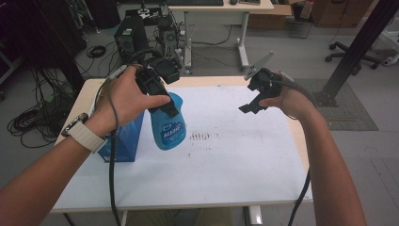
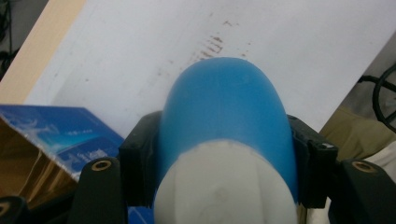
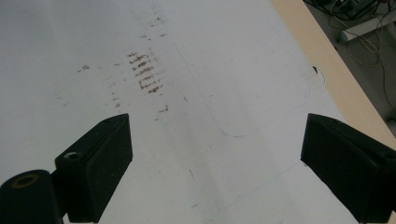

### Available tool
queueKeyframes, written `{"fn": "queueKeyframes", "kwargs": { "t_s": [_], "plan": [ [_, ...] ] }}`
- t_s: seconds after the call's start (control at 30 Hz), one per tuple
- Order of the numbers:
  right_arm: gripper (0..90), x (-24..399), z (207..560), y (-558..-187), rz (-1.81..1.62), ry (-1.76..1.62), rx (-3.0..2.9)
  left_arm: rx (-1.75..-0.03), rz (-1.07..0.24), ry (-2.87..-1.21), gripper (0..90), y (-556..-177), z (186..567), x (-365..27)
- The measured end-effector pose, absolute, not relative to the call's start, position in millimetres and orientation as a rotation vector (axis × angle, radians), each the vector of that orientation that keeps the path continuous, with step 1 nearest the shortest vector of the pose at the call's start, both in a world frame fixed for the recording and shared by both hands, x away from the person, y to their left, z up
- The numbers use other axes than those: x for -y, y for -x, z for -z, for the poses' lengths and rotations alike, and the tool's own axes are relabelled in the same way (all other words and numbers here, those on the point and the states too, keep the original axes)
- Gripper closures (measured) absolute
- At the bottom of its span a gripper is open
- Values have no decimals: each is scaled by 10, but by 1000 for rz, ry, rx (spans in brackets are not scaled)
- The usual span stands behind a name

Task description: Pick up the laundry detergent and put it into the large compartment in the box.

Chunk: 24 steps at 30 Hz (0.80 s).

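Note:
A blue plastic bottle (image 1: 167, 127) with a white top end (image 2: 224, 191) hangs above the table's left half, tilted, with my left gripper (image 1: 159, 100) shut on it. In the left gripper view both black pads (image 2: 140, 154) press the sides of the bottle (image 2: 224, 102). Just left of it stands an open blue carton (image 1: 123, 139), whose brown inside (image 2: 28, 163) shows at the lower left. My right gripper (image 1: 254, 101) hovers over the table's far right with its jaws wide apart. Nothing lies between those jaws (image 3: 215, 140).
A white sheet (image 1: 226, 155) with a patch of brown smudges (image 1: 200, 136) covers the wooden table (image 1: 89, 89). Beyond the far edge are a computer tower (image 1: 131, 33), floor cables (image 1: 33, 122) and a desk (image 1: 221, 9). A black post (image 1: 357, 44) rises at right.

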State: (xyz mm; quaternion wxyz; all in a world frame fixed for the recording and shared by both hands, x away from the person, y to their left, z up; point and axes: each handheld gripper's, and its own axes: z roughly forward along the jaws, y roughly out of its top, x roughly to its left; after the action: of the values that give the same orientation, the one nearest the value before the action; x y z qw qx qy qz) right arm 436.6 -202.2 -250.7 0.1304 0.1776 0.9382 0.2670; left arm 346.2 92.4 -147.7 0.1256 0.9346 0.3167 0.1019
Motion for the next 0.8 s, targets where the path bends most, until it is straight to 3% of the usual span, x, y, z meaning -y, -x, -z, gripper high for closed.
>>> {"fn": "queueKeyframes", "kwargs": {
  "t_s": [0.8],
  "plan": [
    [92,2004,2496,-4375,-780,-503,-2730,-1168,-354,-2625,377,-3602,1130,-1167]
  ]
}}
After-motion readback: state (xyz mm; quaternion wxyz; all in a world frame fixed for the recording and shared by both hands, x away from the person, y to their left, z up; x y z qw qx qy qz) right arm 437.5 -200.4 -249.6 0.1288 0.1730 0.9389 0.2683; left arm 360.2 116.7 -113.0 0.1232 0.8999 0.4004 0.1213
